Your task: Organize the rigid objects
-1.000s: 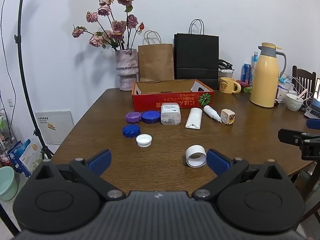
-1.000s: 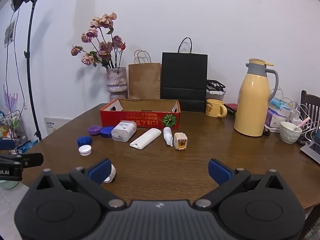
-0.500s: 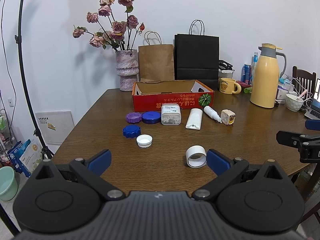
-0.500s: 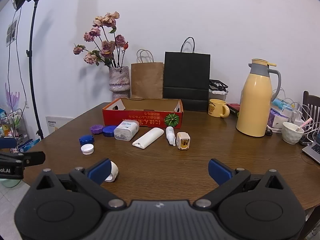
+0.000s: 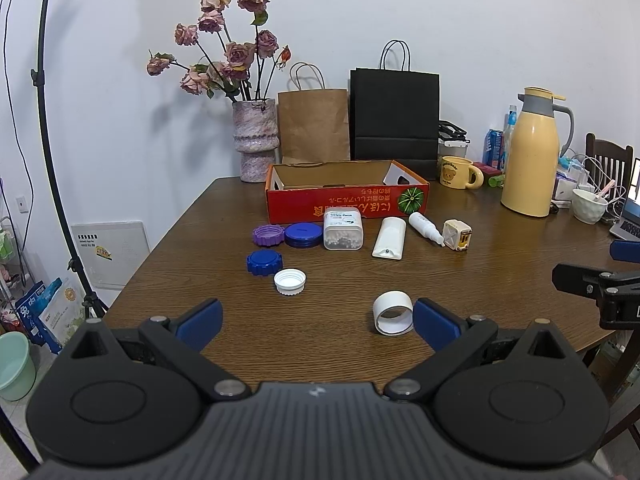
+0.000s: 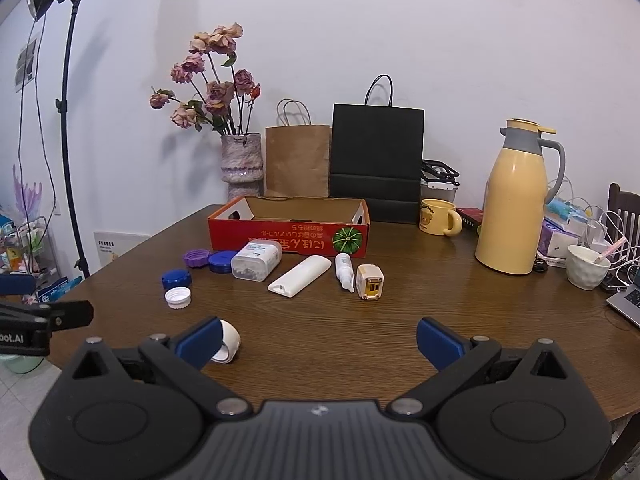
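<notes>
A red cardboard box (image 5: 347,203) stands open at the table's middle back, also in the right wrist view (image 6: 288,234). In front of it lie a purple lid (image 5: 266,235), two blue lids (image 5: 303,234) (image 5: 264,261), a white cap (image 5: 289,281), a clear pill box (image 5: 343,229), a white flat case (image 5: 389,237), a small dropper bottle (image 5: 426,228) and a cream charger cube (image 5: 457,235). A white tape ring (image 5: 393,312) lies nearest, by my right finger. My left gripper (image 5: 316,320) is open and empty. My right gripper (image 6: 318,340) is open and empty, low over the near edge.
A vase of dried roses (image 5: 256,140), a brown bag (image 5: 313,124) and a black bag (image 5: 394,116) stand behind the box. A yellow mug (image 5: 456,172), yellow thermos (image 5: 530,160), white bowl (image 5: 587,205) and cables crowd the right. A light stand (image 5: 52,152) is left of the table.
The right gripper has drifted slightly left and toward the table. The left gripper has barely moved. Nothing on the table has shifted.
</notes>
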The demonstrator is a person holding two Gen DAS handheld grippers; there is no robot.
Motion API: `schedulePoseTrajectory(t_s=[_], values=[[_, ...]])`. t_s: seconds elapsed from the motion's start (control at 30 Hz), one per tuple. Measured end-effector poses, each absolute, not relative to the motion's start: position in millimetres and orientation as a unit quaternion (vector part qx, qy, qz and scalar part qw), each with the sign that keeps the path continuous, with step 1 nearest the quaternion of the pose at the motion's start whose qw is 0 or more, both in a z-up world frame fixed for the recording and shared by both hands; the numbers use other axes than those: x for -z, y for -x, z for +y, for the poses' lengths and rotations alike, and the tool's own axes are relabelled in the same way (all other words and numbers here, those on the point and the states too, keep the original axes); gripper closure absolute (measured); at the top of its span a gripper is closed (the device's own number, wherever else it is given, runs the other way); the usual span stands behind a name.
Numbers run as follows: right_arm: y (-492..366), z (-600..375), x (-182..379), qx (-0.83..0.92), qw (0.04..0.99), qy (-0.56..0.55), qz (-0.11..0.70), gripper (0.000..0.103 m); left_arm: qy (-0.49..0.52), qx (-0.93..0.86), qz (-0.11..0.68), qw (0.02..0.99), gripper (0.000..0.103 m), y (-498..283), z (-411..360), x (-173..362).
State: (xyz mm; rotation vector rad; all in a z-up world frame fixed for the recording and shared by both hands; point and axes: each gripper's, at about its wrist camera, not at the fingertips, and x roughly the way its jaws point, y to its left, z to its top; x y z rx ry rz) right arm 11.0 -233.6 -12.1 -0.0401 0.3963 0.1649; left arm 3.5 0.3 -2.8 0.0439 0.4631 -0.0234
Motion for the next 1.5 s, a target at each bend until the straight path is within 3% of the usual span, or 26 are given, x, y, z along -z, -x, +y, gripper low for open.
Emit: schedulePoseTrajectory(t_s=[1.5], values=[[-9.8, -230.8, 11.4, -0.081, 0.977, 0.019, 0.196, 0.0, -0.021, 0.012, 0.227, 0.974, 0.0, -2.4, 0.6, 2.1]])
